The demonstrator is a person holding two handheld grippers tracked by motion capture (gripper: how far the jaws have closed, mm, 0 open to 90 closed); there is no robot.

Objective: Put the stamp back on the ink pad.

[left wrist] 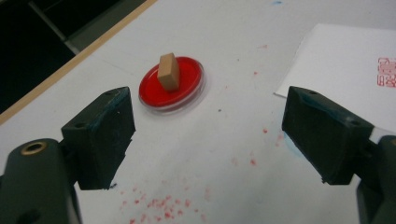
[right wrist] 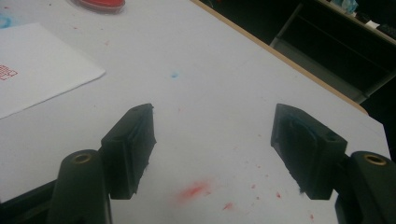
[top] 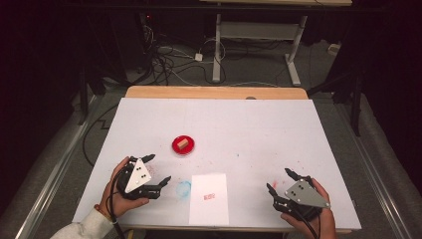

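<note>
So the red ink pad dish (top: 183, 145) sits a bit left of the table's middle, and a small tan stamp block (top: 183, 143) stands upright inside it. The left gripper (top: 158, 171) is near the dish, aimed at it, jaws spread wide with nothing in them. Same deal for the right gripper (top: 278, 181), wide open and empty, well apart from the dish. A white paper sheet (top: 209, 198) with a red stamp mark (top: 209, 196) lies between the grippers.
</note>
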